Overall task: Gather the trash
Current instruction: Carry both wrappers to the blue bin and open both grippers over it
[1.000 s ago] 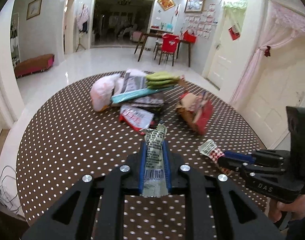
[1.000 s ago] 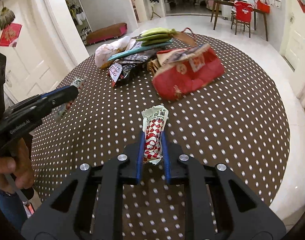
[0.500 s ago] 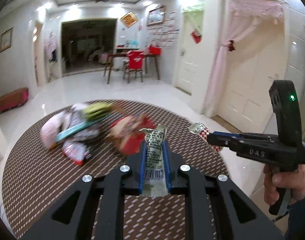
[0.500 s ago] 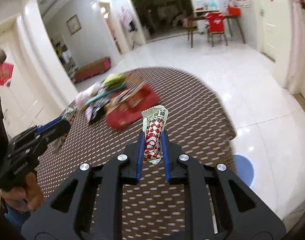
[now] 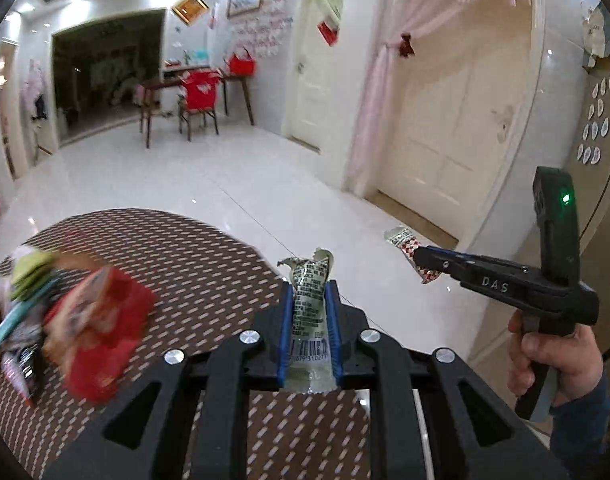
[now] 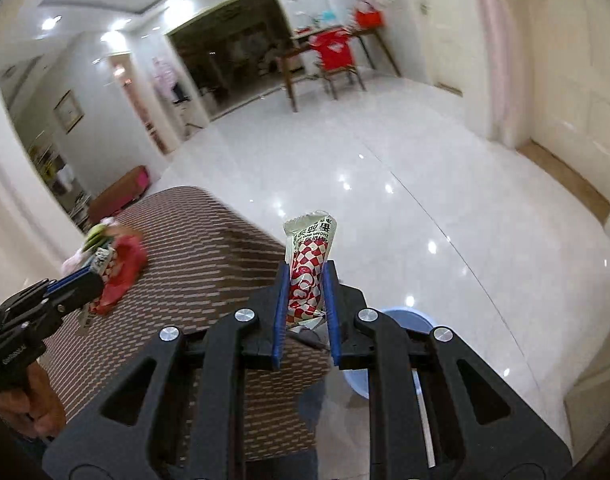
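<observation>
Both grippers are held out level past the rim of the round dotted table (image 5: 193,264), over the glossy white floor (image 6: 405,152). The left gripper (image 5: 309,292) is clenched on a silvery wrapper (image 5: 309,280) that stands upright between its blue pads, crumpled open at the top, with a barcode near the bottom. The right gripper (image 6: 305,276) grips a red-and-white checkered wrapper (image 6: 308,256), also upright, its white sealed end printed with characters. In the left wrist view the right gripper sits at 3 o'clock, its handle in the person's right hand (image 5: 545,356). The remaining trash pile (image 5: 65,320) lies on the table at 9 o'clock, smeared by motion blur. A blue bin (image 6: 401,320) shows at 5 o'clock beneath the right gripper, mostly hidden by its linkage.
</observation>
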A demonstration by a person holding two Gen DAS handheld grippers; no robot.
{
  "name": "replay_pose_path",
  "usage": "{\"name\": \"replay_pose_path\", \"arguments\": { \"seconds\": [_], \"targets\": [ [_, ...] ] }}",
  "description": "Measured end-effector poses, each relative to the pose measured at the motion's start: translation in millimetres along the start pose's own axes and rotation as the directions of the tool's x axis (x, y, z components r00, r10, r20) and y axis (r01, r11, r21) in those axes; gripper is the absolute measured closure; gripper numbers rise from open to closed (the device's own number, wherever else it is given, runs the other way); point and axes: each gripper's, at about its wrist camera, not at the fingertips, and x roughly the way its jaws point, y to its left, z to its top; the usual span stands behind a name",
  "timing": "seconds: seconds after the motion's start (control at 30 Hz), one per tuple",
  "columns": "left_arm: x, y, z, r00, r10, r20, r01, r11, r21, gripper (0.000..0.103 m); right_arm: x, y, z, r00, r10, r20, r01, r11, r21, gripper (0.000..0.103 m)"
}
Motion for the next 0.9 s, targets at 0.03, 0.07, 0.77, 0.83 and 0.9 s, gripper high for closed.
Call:
{"name": "replay_pose_path", "arguments": {
  "seconds": [0.03, 0.07, 0.77, 0.83, 0.9],
  "targets": [
    [11, -4, 5, 1.000, -0.010, -0.017, 0.010, 1.000, 0.007, 0.087, 4, -7, 0, 1.000, -0.008, -0.007, 0.008, 1.000, 0.014, 0.086],
    [21, -8, 9, 0.999, -0.016, -0.035, 0.017, 1.000, 0.016, 0.087, 9, -16, 1, 1.000, -0.018, -0.015, 0.018, 0.999, 0.026, 0.086],
    [231, -50, 45, 0.889, -0.057, -0.454, 0.070, 0.997, 0.012, 0.017, 99, -126, -9, 0.983, -0.005, -0.185, 0.061, 0.953, 0.298, 0.039],
    [227, -46, 50, 0.903, -0.051, -0.426, 0.055, 0.998, -0.002, 0.014, 95, -132, -11, 0.984, -0.017, -0.175, 0.073, 0.945, 0.320, 0.036],
    [219, -42, 50, 0.915, -0.034, -0.403, 0.034, 0.999, -0.007, 0.012, 89, -135, -13, 0.985, -0.011, -0.170, 0.068, 0.938, 0.339, 0.021]
  ]
}}
